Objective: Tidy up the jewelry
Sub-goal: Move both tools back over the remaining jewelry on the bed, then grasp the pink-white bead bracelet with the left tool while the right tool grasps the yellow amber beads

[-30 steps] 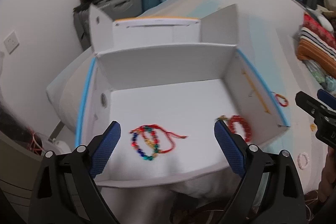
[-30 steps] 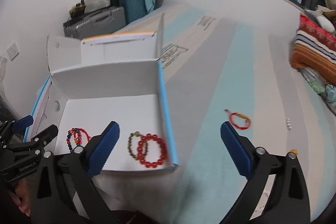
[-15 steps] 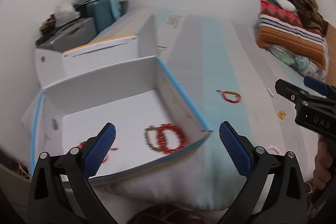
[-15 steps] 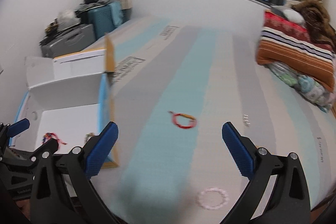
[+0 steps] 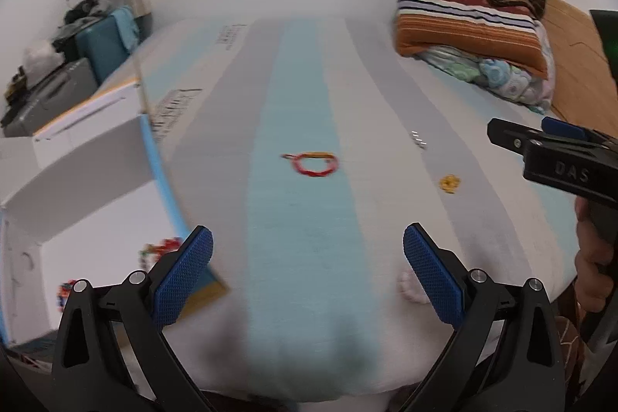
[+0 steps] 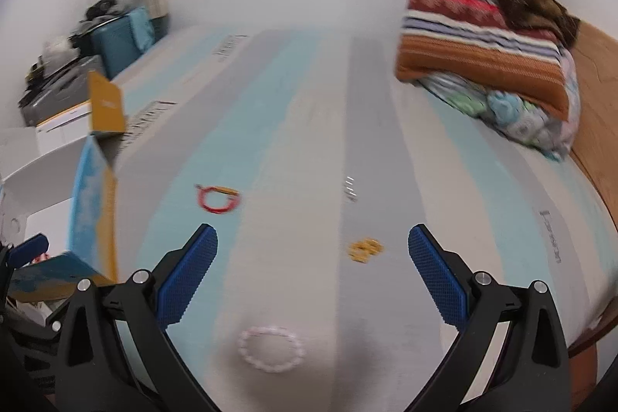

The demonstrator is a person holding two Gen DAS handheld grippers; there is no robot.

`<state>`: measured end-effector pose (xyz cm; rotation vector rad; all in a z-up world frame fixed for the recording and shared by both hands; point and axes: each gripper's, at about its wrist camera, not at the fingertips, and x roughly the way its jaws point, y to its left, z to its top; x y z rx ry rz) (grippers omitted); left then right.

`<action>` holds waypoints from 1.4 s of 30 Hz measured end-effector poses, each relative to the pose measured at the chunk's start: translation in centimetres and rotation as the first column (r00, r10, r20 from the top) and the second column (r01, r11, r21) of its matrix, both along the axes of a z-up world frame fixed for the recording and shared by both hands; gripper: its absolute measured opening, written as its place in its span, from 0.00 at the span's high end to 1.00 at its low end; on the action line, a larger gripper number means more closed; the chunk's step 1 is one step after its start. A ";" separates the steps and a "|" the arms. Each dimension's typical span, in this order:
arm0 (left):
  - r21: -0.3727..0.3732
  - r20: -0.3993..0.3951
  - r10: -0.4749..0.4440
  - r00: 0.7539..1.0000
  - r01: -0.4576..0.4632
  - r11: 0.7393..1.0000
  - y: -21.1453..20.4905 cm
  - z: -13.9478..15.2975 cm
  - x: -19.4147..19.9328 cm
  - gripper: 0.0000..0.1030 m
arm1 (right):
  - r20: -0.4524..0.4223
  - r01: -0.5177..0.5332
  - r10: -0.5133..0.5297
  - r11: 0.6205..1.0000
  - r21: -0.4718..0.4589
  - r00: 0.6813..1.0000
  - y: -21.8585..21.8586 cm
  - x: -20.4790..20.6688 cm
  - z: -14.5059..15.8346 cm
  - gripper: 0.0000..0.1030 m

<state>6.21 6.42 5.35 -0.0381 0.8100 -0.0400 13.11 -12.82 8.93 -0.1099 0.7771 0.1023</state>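
Red bracelet (image 5: 314,165), gold piece (image 5: 450,183), pale bead ring (image 6: 270,348), well apart on bedsheet (image 5: 305,95)

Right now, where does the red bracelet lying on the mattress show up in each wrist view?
Left wrist view: the red bracelet lies centre frame on the light blue stripe, beyond the open left gripper.
Right wrist view: the red bracelet sits left of centre, above the right gripper's left finger.
Shared landmark: the small gold piece, to the bracelet's right in both.
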 end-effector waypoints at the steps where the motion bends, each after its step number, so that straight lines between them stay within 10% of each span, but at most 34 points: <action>1: -0.004 -0.011 -0.010 1.000 0.010 1.000 -0.6 -0.4 0.3 0.06 | -0.009 0.014 -0.014 1.000 0.004 1.000 -0.9 0.4 -0.4 0.07; 27: -0.019 -0.192 -0.140 0.971 0.139 0.990 -9.0 -13.1 4.2 0.06 | -0.225 0.101 -0.089 0.994 0.039 0.970 -6.8 9.9 -14.1 0.12; 42: 0.028 -0.229 -0.127 0.965 0.137 0.990 -9.5 -15.8 4.8 0.16 | -0.315 0.096 -0.072 0.994 0.061 0.946 -6.8 13.1 -17.8 0.41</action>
